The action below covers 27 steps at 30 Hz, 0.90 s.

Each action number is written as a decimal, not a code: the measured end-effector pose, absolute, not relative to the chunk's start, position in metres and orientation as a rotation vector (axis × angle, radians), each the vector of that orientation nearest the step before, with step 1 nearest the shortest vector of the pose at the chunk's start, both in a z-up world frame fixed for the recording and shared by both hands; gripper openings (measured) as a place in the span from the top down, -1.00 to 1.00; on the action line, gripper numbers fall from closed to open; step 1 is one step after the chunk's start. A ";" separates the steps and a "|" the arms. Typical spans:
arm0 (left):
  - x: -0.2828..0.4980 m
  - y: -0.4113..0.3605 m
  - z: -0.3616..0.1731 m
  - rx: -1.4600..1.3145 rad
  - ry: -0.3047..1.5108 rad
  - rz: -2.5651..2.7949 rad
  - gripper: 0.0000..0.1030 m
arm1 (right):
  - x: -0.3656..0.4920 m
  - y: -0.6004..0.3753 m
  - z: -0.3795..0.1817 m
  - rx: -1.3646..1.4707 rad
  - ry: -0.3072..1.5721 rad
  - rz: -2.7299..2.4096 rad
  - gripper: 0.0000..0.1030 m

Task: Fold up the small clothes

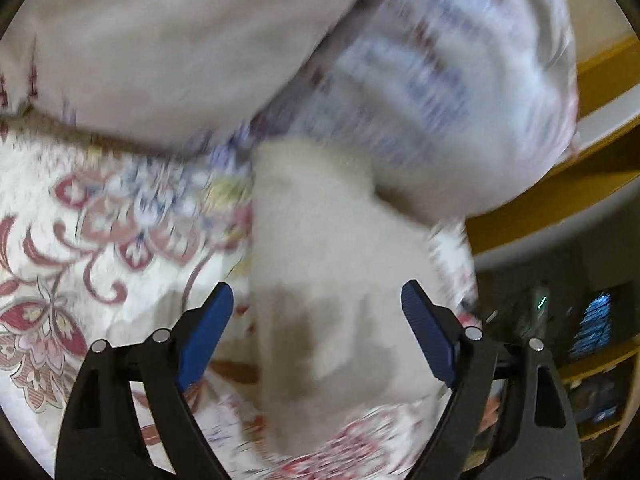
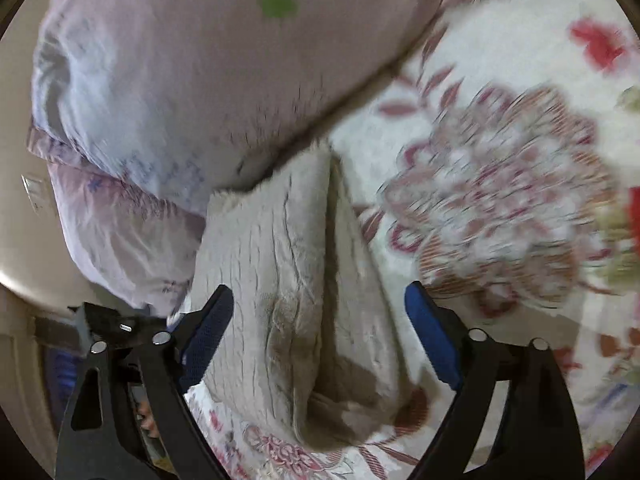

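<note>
Beige cloth (image 2: 288, 264), folded into a long narrow strip, lies on the floral bedspread (image 2: 500, 184) in the centre of both frames, its far end touching the pale pillows (image 2: 192, 80) at the upper left. Left tongs (image 1: 317, 304) and right tongs (image 2: 319, 304) both stand spread wide, released, straddling the strip's near end without gripping it.

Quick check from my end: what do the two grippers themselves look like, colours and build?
Both match: left gripper and right gripper have black plastic linkage arms with cut-out slots, silver pivot pins, and two blue textured finger pads. No cables, markings or sleeves are visible.
</note>
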State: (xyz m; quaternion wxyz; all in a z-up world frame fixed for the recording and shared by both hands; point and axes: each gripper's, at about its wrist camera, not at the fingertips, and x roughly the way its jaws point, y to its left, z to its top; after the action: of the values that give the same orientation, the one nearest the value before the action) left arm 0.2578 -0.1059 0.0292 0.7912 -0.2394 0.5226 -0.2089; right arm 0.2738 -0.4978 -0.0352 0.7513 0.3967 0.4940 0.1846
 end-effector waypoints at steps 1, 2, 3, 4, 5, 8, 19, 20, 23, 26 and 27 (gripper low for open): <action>0.259 -0.113 0.021 -0.499 1.155 -0.452 -0.65 | 0.277 -0.492 -0.039 0.861 1.102 0.417 -0.81; 0.260 -0.120 0.011 -0.485 1.186 -0.455 -0.65 | 0.280 -0.487 -0.042 0.853 1.120 0.426 -0.81; 0.263 -0.128 0.004 -0.474 1.204 -0.459 -0.65 | 0.281 -0.482 -0.042 0.838 1.121 0.435 -0.89; 0.266 -0.140 -0.002 -0.462 1.216 -0.458 -0.66 | 0.281 -0.478 -0.040 0.819 1.101 0.447 -0.90; 0.269 -0.151 -0.006 -0.464 1.211 -0.463 -0.66 | 0.281 -0.471 -0.042 0.813 1.111 0.466 -0.85; 0.263 -0.164 -0.014 -0.527 1.190 -0.496 -0.30 | 0.275 -0.460 -0.045 0.789 1.109 0.465 -0.06; 0.203 -0.093 0.042 -0.336 0.947 -0.510 0.09 | 0.245 -0.362 -0.013 0.712 1.010 0.667 0.34; 0.205 -0.089 0.033 -0.278 0.966 -0.452 -0.02 | 0.249 -0.352 -0.018 0.670 1.043 0.634 0.34; 0.210 -0.082 -0.006 -0.178 1.057 -0.325 -0.30 | 0.250 -0.336 -0.026 0.550 1.095 0.469 -0.13; 0.193 -0.069 0.006 -0.219 0.988 -0.274 -0.46 | 0.221 -0.345 0.012 0.465 0.922 0.347 -0.22; 0.185 -0.063 0.013 -0.195 0.959 -0.258 -0.49 | 0.204 -0.345 0.027 0.471 0.844 0.394 -0.23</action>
State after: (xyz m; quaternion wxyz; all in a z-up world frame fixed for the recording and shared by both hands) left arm 0.1854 -0.0627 0.0132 0.8747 -0.0936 0.4592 -0.1236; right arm 0.2038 -0.3453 0.0274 0.8669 0.2248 0.4032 0.1882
